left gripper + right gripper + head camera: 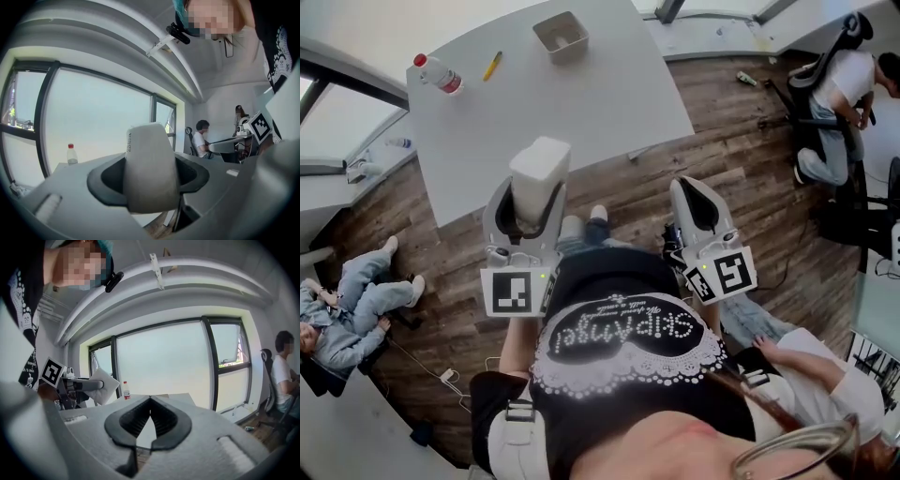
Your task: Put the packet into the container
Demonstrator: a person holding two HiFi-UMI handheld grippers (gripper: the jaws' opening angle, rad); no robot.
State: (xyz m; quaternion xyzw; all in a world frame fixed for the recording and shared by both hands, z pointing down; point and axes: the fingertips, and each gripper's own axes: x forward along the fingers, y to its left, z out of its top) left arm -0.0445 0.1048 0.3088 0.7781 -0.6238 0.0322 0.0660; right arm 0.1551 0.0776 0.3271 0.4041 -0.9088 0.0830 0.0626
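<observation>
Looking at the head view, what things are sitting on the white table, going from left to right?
bottle → yellow pen → container

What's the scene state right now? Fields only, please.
left tongs: shut on the white packet, which sticks out past the tips
right tongs: shut, nothing between them
container: open-topped, at the far end of the table, looks empty
white packet vs container: apart, not in yet
other items: bottle with red cap and yellow pen, both at the table's far left
task stage: white packet held, drop not done
</observation>
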